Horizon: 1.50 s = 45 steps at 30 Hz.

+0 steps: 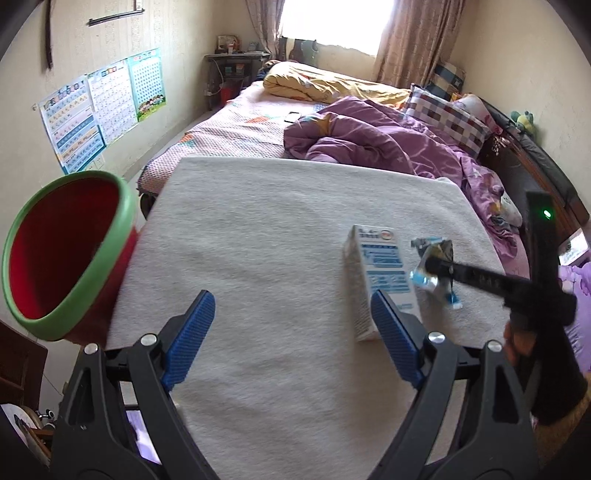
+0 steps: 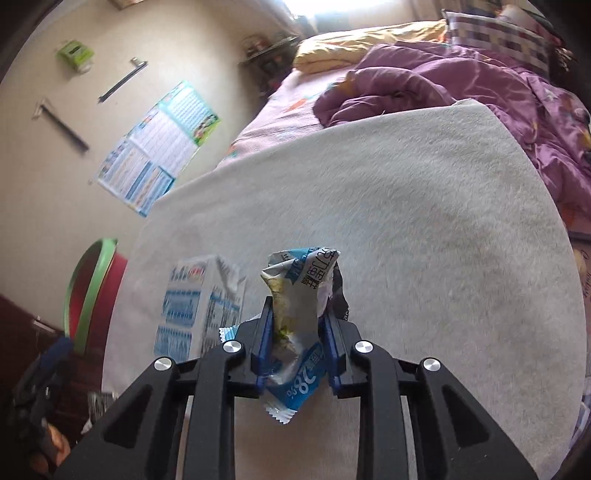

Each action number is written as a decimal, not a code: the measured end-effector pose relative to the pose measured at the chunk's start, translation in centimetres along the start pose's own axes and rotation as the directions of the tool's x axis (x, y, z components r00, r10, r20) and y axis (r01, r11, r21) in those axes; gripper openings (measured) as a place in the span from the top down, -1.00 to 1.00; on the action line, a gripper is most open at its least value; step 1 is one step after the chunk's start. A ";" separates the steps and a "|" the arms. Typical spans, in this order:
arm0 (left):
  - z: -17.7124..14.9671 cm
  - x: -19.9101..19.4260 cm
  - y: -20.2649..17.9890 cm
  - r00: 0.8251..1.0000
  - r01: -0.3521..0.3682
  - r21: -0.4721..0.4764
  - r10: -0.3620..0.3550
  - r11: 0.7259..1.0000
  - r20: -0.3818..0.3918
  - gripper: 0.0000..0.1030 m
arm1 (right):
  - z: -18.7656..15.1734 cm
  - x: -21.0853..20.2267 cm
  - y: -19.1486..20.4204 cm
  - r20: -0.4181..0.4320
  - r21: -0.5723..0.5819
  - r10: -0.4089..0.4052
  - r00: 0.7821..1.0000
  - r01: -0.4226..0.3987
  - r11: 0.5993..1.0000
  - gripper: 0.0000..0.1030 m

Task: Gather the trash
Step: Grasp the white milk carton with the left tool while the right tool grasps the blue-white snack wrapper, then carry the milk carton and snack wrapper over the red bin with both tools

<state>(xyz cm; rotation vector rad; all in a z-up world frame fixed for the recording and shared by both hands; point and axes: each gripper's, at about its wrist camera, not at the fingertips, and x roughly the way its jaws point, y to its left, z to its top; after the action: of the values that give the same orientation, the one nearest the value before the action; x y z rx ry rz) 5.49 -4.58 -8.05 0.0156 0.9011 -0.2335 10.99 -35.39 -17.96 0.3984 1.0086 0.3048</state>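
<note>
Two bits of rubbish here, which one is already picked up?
The crumpled blue-and-silver snack wrapper: the right tool is shut on it, lifting it off the white cloth. The white-and-blue carton lies flat there, untouched, near the open left tool.

Daylight from the blown-out window (image 1: 332, 22); fisheye edges bend, slight blur.
</note>
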 end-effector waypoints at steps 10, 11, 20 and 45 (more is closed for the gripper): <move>0.8 7.0 -5.9 0.989 0.063 0.031 -0.058 0.998 -0.136 -0.62 | -4.4 -4.1 -0.9 0.027 -0.049 -0.053 0.998 0.054 0.997 0.53; 0.7 7.6 -6.4 0.987 0.063 0.035 -0.057 0.997 -0.150 -0.62 | -4.6 -4.3 -1.0 0.031 -0.053 -0.058 0.998 0.059 0.997 0.52; -0.9 9.2 -8.2 0.982 0.056 0.084 -0.039 0.995 -0.184 -0.67 | -4.9 -4.6 -1.7 0.031 -0.035 -0.043 0.999 0.044 0.998 0.50; -1.5 6.6 -5.8 0.992 0.057 0.059 -0.049 0.997 -0.120 -0.01 | -5.0 -4.1 -0.8 0.025 -0.038 -0.052 0.998 0.053 0.998 0.46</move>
<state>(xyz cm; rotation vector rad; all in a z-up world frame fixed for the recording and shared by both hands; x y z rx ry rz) 7.01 -11.38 -13.64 0.0635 1.0129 -0.3125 4.65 -36.96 -17.62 0.3393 0.9867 0.2708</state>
